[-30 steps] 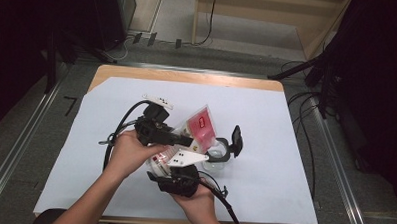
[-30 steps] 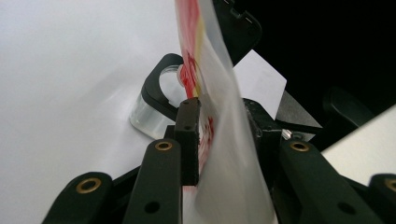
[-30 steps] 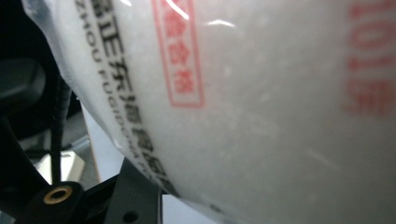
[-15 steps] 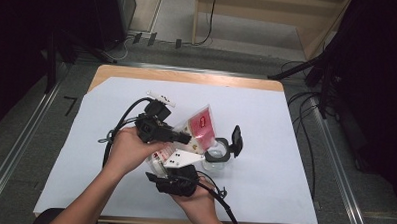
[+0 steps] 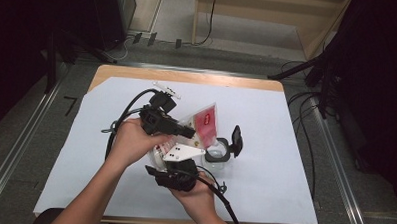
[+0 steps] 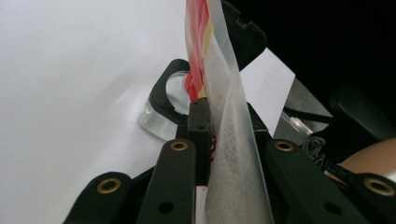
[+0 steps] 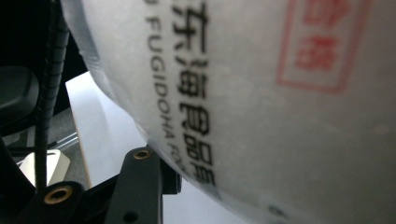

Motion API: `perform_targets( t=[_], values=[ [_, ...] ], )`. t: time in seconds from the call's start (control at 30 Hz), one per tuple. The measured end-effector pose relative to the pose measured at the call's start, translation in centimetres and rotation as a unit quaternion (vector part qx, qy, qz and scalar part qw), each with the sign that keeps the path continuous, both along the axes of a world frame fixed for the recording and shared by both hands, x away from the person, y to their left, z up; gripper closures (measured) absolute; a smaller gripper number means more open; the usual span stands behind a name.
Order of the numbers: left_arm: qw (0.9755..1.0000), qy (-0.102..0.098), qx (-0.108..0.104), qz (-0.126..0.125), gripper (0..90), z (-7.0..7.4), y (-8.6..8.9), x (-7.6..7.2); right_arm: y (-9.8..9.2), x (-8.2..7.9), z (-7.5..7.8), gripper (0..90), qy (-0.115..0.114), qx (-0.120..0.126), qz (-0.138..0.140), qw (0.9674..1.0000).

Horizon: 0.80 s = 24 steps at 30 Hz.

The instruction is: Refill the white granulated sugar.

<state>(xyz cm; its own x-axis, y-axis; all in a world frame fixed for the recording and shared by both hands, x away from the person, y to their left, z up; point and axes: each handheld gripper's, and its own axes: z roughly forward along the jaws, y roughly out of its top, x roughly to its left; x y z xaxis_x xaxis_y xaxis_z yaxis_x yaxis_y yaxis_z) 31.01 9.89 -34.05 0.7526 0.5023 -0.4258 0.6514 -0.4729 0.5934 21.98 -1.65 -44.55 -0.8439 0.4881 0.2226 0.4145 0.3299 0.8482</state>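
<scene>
Your left gripper (image 5: pixel 188 132) pinches the food pouch (image 5: pixel 206 123) mid-tabletop, jaws just reopened slightly; your right gripper (image 5: pixel 177 156) clasps its lower end.

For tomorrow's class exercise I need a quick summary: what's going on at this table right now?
A person works two handheld grippers on a clear food pouch with red print. The left gripper pinches the pouch's edge, its jaws having just been closing with the pouch between them. The right gripper is at the pouch's lower end; its grip is unclear. Beside it, a clear container with an open black flip lid stands on the white table cover.
</scene>
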Motion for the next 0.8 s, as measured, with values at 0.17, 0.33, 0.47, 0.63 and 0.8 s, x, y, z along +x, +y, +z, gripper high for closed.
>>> perform_targets(
  t=[0.17, 0.33, 0.47, 0.63, 0.8],
  values=[
    [1.0, -0.004, 0.004, 0.0, 77.1, -0.29, -0.24, -0.11, -0.14, 0.04, -0.33, 60.8, 0.013, 0.006, -0.002, 0.9999],
    [0.9999, -0.013, 0.0, 0.001, 73.9, -0.62, -0.32, -0.29, -0.28, 0.15, -0.51, 60.8, 0.026, 0.015, -0.002, 0.9995],
    [0.9999, -0.011, -0.006, 0.002, 72.2, -0.77, -0.18, -0.37, -0.44, 0.22, -0.48, 60.7, 0.033, 0.025, 0.0, 0.9991],
    [0.9999, -0.013, -0.008, 0.004, 72.1, -0.93, -0.09, -0.4, -0.59, 0.38, -0.42, 60.6, 0.035, 0.029, -0.003, 0.999],
    [0.9998, -0.008, -0.004, 0.015, 73.2, -0.93, -0.04, -0.34, -0.36, 0.04, -0.38, 58.5, 0.025, 0.017, 0.003, 0.9995]
  ],
)
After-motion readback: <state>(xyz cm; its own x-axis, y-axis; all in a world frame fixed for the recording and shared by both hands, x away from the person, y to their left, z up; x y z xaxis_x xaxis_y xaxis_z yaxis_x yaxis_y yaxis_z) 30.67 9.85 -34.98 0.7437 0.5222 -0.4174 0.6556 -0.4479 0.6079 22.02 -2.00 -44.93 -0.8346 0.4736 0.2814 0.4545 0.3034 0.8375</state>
